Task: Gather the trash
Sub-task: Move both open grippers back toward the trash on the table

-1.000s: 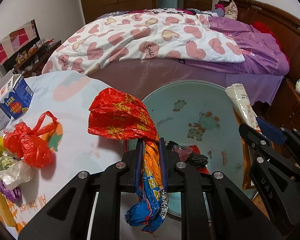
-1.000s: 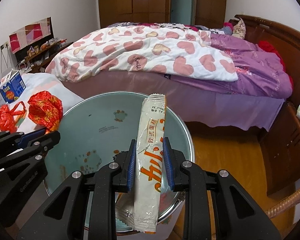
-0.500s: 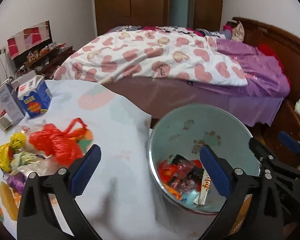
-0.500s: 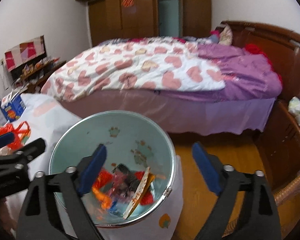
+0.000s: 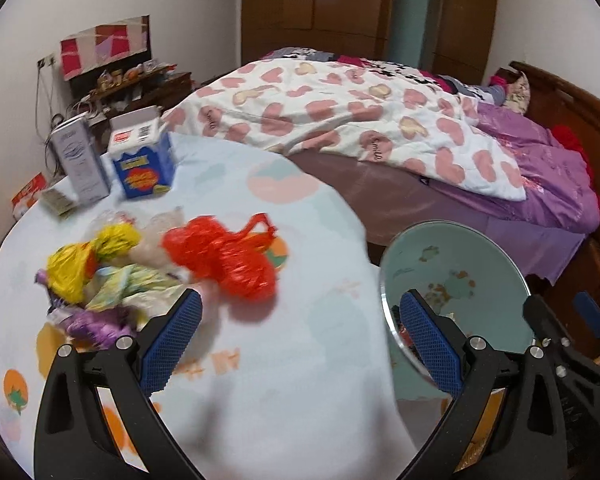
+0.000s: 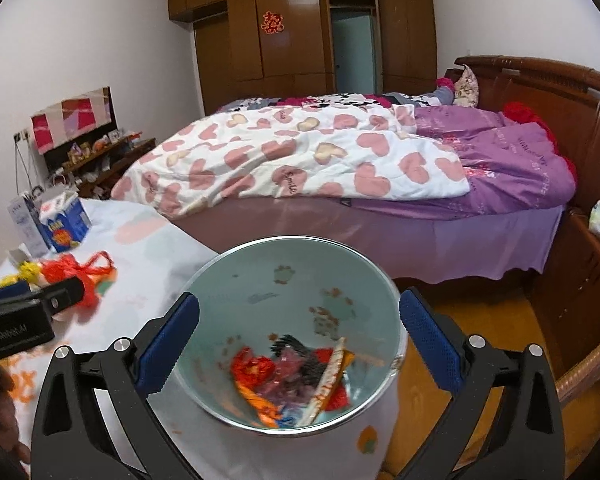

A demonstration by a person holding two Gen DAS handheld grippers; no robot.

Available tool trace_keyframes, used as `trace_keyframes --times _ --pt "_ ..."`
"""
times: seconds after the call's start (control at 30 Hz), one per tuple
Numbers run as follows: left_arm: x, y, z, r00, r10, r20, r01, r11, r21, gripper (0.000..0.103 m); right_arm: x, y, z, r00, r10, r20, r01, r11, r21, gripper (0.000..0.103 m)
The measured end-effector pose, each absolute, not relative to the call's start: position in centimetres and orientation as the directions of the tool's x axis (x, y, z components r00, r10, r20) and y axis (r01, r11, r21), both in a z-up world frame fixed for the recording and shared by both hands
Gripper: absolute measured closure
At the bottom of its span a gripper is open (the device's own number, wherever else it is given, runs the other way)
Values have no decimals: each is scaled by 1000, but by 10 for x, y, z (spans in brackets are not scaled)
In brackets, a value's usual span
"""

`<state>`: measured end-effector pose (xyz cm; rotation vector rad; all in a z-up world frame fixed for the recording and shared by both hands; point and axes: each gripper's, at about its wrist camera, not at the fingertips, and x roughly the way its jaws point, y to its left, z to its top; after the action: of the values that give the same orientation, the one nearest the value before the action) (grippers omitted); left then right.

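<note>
Left gripper: jaws spread wide after opening, nothing between the blue pads, poised over the white fruit-print tablecloth. Just ahead on the cloth, a red plastic bag, beside it crumpled yellow, green and purple wrappers. Farther back, a blue carton with blurred yellow lettering, next to a grey carton.

Right gripper: jaws just opened fully, empty, hanging above the pale-green bin. Inside at the bottom, discarded wrappers, red, orange and one long white. Print unreadable. Beyond, a bed with heart-print quilt, "Smile" legible on it.
</note>
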<state>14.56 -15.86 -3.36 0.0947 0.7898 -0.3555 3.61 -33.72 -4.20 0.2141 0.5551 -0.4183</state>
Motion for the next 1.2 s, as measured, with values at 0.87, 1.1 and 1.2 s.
trace_keyframes --times 0.87,1.1,1.2 --pt "133 9 -31 721 -99 -686 119 993 -19 6 69 -199 -12 825 -184 -534 269 959 86 5" --pt "134 42 -41 718 -53 -694 70 998 -3 6 82 -170 -17 817 -165 -553 233 971 54 5" --pt "134 52 -45 715 -41 -698 59 998 2 6 87 -158 -19 810 -173 -560 227 974 27 5"
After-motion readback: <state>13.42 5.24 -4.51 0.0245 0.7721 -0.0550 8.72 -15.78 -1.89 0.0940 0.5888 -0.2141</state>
